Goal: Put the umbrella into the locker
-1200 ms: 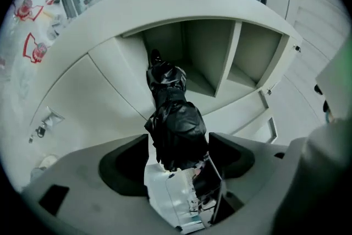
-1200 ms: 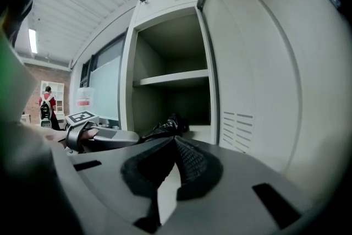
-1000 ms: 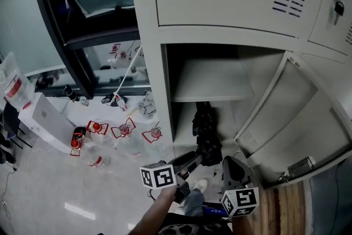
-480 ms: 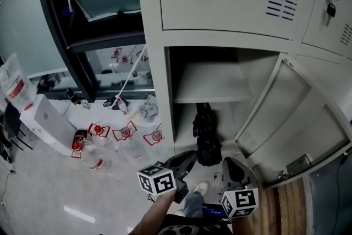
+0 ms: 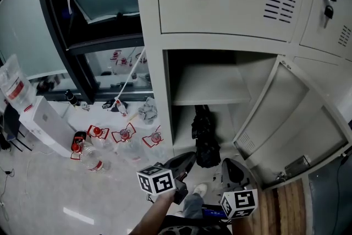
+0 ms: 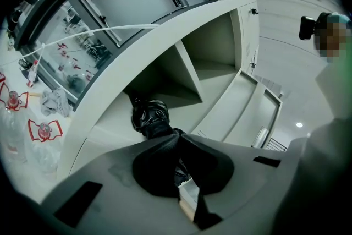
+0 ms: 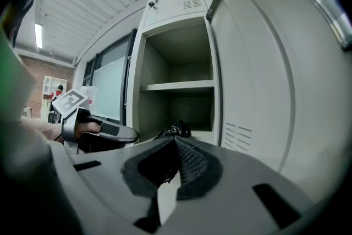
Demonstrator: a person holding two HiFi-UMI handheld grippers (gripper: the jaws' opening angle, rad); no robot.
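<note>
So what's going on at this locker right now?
A person faces the open locker with a gripper in each hand. The black umbrella already lies in the lower compartment, under the shelf. The left gripper points at it from close by, jaws together and holding nothing. The right gripper is also shut and empty. The door stands open.

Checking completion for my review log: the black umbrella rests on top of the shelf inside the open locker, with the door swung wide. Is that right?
Not quite. The umbrella is in the lower compartment, underneath the shelf, not on top of it; the head view shows this. The rest holds: the locker is open and its door is swung wide.
</note>
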